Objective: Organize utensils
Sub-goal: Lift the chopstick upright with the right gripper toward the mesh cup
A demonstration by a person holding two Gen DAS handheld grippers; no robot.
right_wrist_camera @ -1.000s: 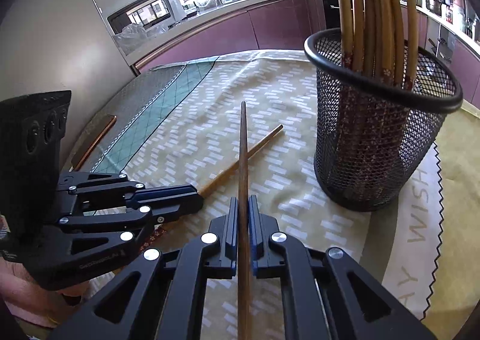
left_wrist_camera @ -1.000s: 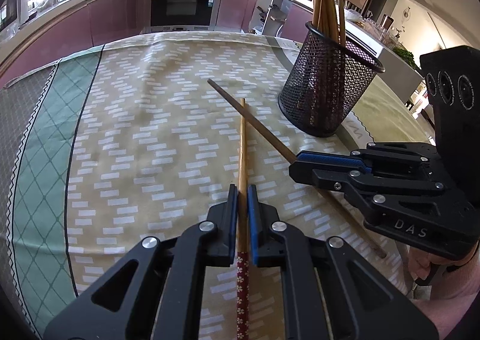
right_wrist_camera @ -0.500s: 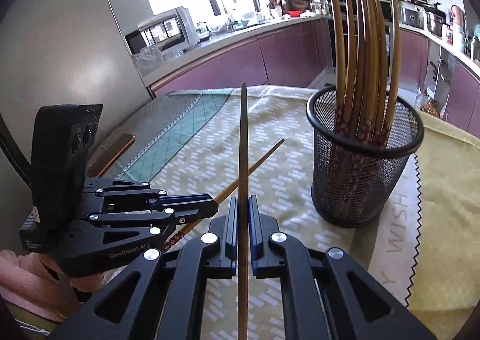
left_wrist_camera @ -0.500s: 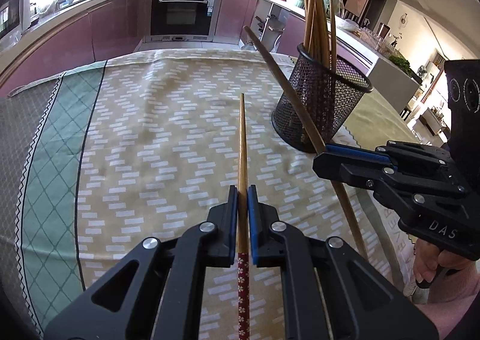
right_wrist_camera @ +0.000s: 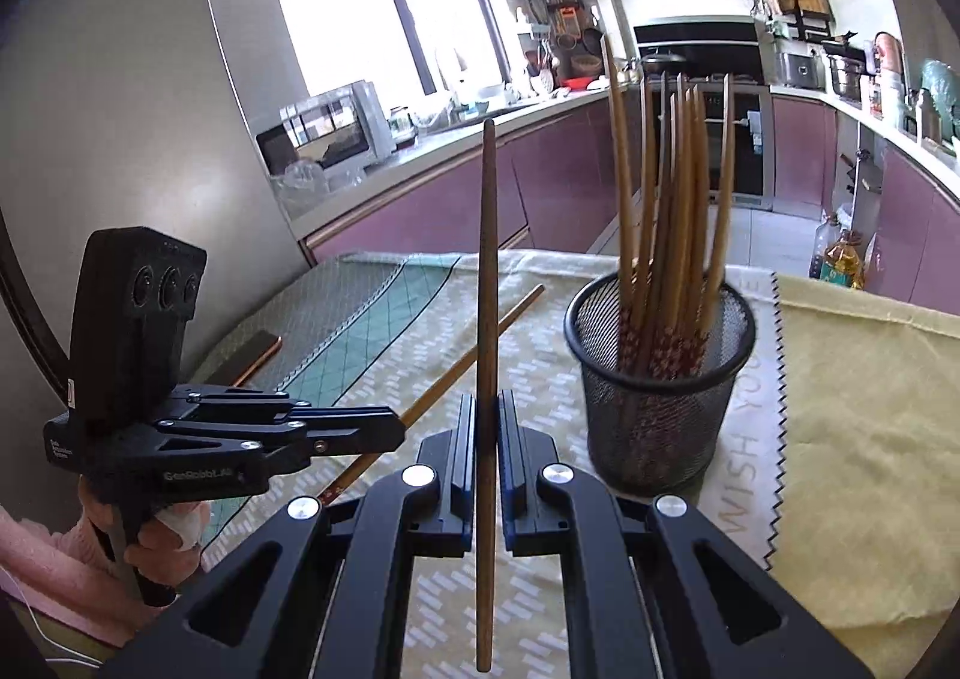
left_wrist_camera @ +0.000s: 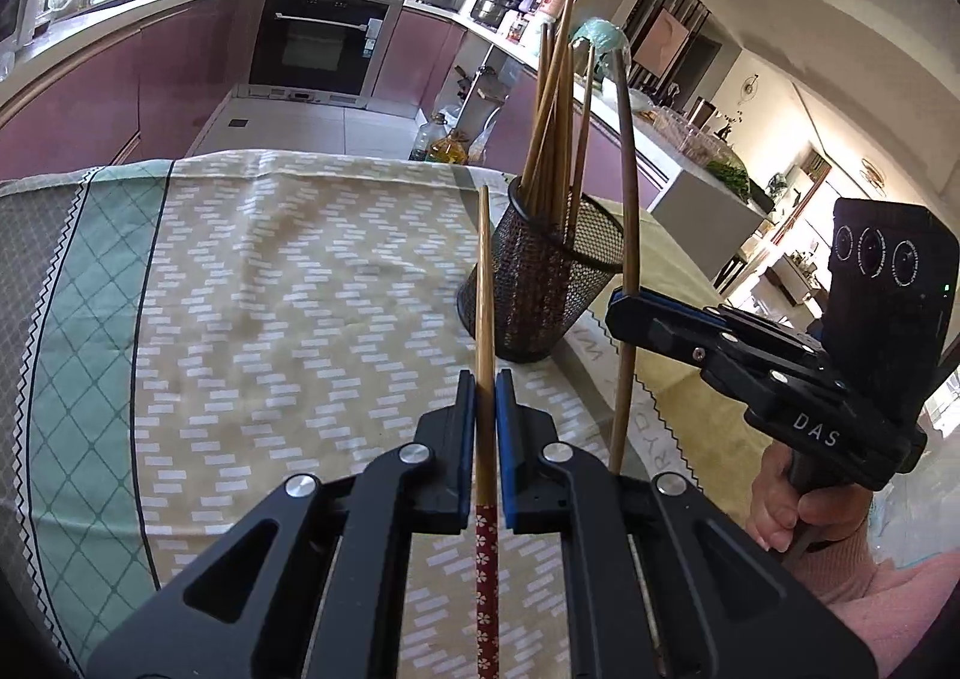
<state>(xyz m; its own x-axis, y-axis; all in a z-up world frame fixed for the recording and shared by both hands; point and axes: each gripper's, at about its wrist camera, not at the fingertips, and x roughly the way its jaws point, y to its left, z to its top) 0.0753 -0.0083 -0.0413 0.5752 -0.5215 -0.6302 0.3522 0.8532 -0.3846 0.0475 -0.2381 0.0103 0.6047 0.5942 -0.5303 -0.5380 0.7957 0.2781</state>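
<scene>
— Tablecloth (left_wrist_camera: 252,271) first: what lies around on it?

— Patterned cloth fills the lower left and middle of the left wrist view, with a green diamond border at far left. A yellow cloth (right_wrist_camera: 852,379) lies over it at right in the right wrist view. Behind, purple kitchen cabinets and a black oven (left_wrist_camera: 318,46) run across the upper part of the frame.

— And what stands in the way?

— A black mesh holder (left_wrist_camera: 540,283) sits right of centre in the left wrist view, packed with upright chopsticks (left_wrist_camera: 555,109) fanning slightly. In the right wrist view the holder (right_wrist_camera: 657,379) stands at centre right. A flat dark, copper-edged object (right_wrist_camera: 255,350) lies at left near the border; I cannot tell what it is.

— The grippers?

— The left gripper (left_wrist_camera: 486,397) has its blue pads pressed onto a light chopstick (left_wrist_camera: 483,283); the decorated red end trails back toward the bottom edge, the plain tip points up the frame, just left of the holder. The right gripper (right_wrist_camera: 487,421) pinches a darker chopstick (right_wrist_camera: 487,271) the same way.

— Its long axis?

— Near vertical in the frame, tip up against the cabinets, lower end hanging below the jaws. Seen from the left wrist, that darker stick (left_wrist_camera: 627,235) stands almost upright just right of the holder, clamped by the right gripper (left_wrist_camera: 627,313), a hand (left_wrist_camera: 798,505) on its handle at lower right.

— Both sticks off the cloth?

— Both appear lifted clear of it.
</scene>
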